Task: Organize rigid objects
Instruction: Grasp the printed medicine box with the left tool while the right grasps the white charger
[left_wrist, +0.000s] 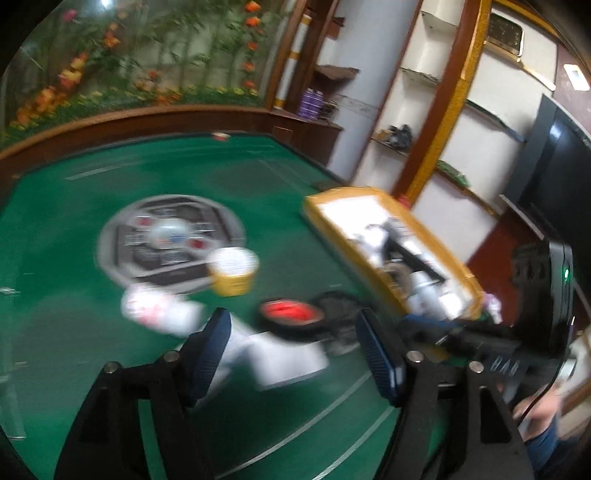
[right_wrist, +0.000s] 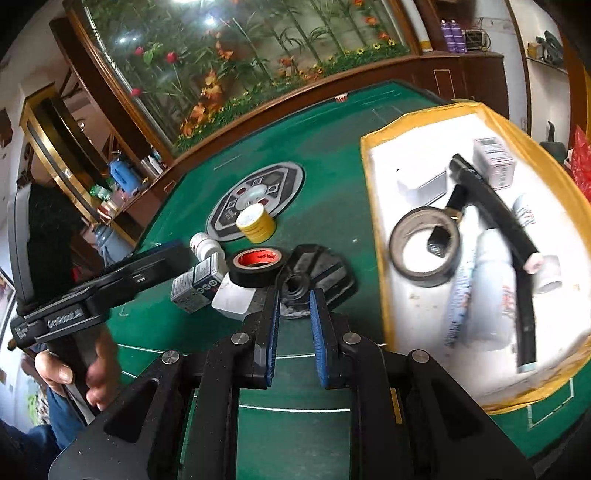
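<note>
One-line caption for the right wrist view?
Right gripper, shut and empty, over green table before black tape roll; yellow-rimmed tray at right.

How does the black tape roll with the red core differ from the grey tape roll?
The black tape roll sits on the green table; the grey tape roll lies inside the yellow-rimmed tray. The black one looks smaller, with a red core; the grey one's core is pale. Both lie flat.

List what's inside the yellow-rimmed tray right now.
In the yellow-rimmed tray: a grey tape roll, a long black handle, two small white boxes and white bottles. Whatever lies beneath the bottles and handle is covered.
</note>
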